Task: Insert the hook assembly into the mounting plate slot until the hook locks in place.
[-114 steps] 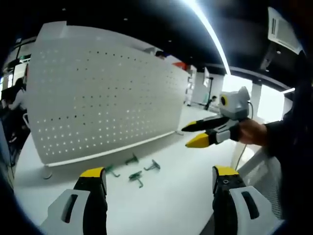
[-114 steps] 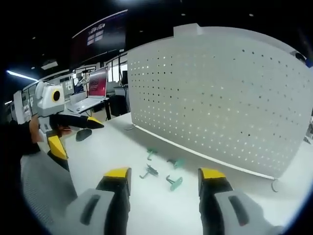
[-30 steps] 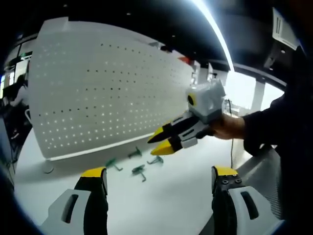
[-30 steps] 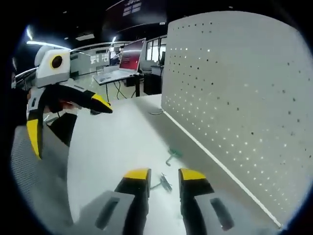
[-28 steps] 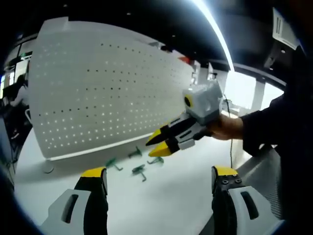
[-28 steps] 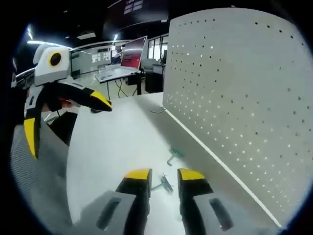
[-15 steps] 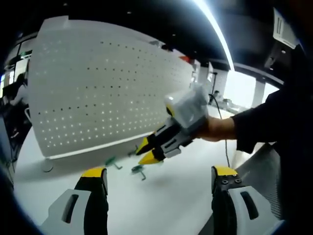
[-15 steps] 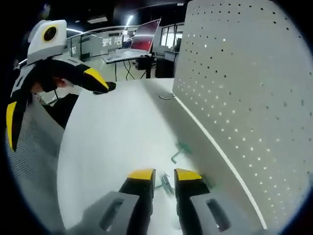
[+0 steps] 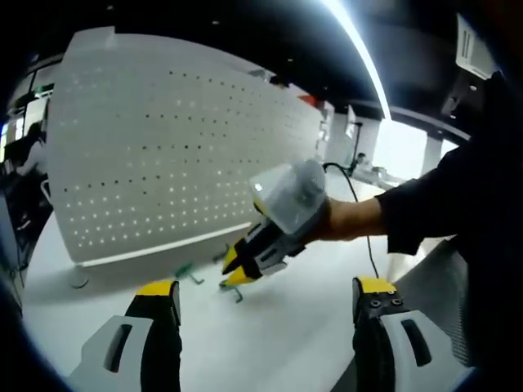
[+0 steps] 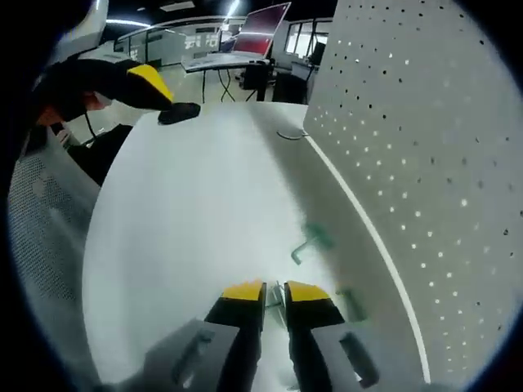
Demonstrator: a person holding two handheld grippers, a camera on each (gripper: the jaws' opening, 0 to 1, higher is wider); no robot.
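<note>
Pegboard (image 9: 163,155), white and dotted with rows of small holes, stands upright on the white table (image 9: 270,327); in the right gripper view the pegboard (image 10: 425,131) fills the right side, with the table (image 10: 188,220) running away beside it. At its foot lie small green hooks (image 9: 189,273), loose on the tabletop and not hung on the board. In the right gripper view one hook (image 10: 310,242) lies near the board's base rail, another (image 10: 351,304) sits closer to the rail, and a third (image 10: 275,295) shows as a sliver between the yellow tips.

The left gripper (image 9: 261,298) rises from the bottom of its own view with its jaws spread wide and nothing between them, well back from the hooks. In the right gripper view, the left gripper (image 10: 151,86) comes in at the upper left, one yellow-tipped jaw showing over the table's far edge.

The right gripper (image 9: 233,269) reaches in from the right in the left gripper view, held by a hand (image 9: 347,219) in a dark sleeve (image 9: 441,204), its yellow tips down at the table among the hooks. In its own view the right gripper (image 10: 274,291) has its jaws drawn almost together, a narrow gap left, with the third hook's sliver in that gap; whether the pads press it I cannot tell.

A dark, flat object (image 10: 178,113) lies on the table's far end, and a laptop (image 10: 245,33) stands on a desk beyond.
</note>
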